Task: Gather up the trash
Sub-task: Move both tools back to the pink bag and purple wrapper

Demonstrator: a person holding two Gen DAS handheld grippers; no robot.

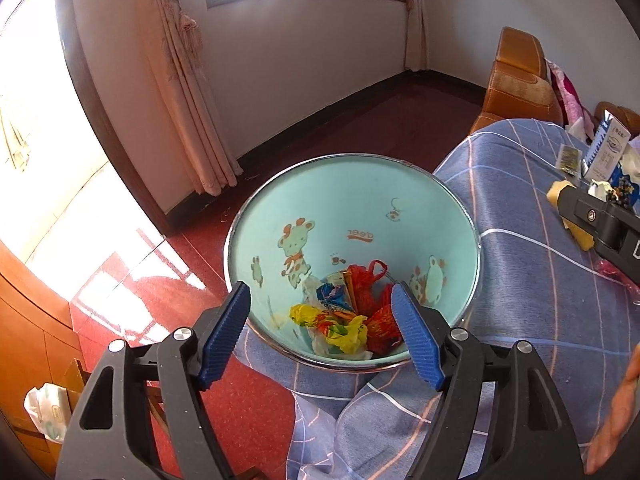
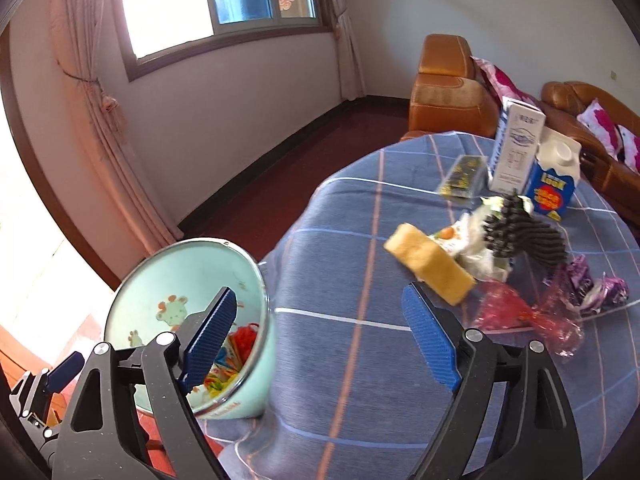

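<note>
A mint-green trash bin (image 1: 352,216) with cartoon deer stands beside the table, holding red, yellow and blue wrappers (image 1: 352,312). My left gripper (image 1: 322,332) is open and empty right above the bin's near rim. My right gripper (image 2: 320,340) is open and empty over the blue checked tablecloth (image 2: 360,240), with the bin (image 2: 160,292) at its left. On the table lie a yellow sponge (image 2: 430,268), a pink plastic bag (image 2: 516,312), a crumpled white wrapper (image 2: 468,244), a black spiky brush (image 2: 520,236) and purple wrappers (image 2: 592,288).
Two cartons, white (image 2: 516,148) and blue (image 2: 554,184), and a dark packet (image 2: 462,176) stand at the table's far side. An orange sofa (image 2: 448,88) with pink cushions is behind. The red floor (image 1: 160,300), curtains and a window lie to the left. The right gripper's body (image 1: 600,220) shows in the left wrist view.
</note>
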